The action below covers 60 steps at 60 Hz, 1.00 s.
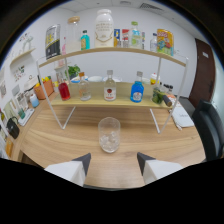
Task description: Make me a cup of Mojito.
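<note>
A clear glass with ice in its bottom stands on the wooden table, just ahead of my fingers and centred on the gap between them. My gripper is open with nothing between its dark fingertips. Beyond the glass, a two-level wire shelf carries bottles: a red bottle, a clear bottle, a clear bottle with a red label, a blue bottle and green limes at its right end.
The top shelf holds a large white jar, a dark canister and several small bottles and boxes. An orange pot and a green plant stand left. A black chair and papers lie right.
</note>
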Each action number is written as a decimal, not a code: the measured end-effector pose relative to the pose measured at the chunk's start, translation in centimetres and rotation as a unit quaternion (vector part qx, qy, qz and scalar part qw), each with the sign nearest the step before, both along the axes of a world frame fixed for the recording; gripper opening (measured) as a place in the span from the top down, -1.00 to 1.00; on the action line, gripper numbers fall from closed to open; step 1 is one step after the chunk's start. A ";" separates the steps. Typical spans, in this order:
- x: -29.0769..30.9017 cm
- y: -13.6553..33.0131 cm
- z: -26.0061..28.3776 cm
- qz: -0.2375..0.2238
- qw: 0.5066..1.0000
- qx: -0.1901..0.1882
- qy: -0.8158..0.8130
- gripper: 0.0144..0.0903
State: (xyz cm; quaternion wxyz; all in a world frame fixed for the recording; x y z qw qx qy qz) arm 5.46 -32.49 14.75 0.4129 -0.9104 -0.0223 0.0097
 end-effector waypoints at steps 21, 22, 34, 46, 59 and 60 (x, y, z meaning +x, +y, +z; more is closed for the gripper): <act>8.5 -3.3 -0.7 -0.040 0.999 -0.016 -0.002 -0.90; 8.9 -3.2 -0.6 -0.041 0.999 -0.014 -0.001 -0.89; 12.7 1.4 3.0 -0.039 0.999 0.024 -0.002 -0.90; 15.2 8.5 5.3 -0.025 0.998 0.055 -0.003 -0.89; 16.3 14.5 4.1 -0.017 0.999 0.036 -0.009 -0.66; 16.3 14.9 4.0 -0.017 0.999 0.033 -0.009 -0.63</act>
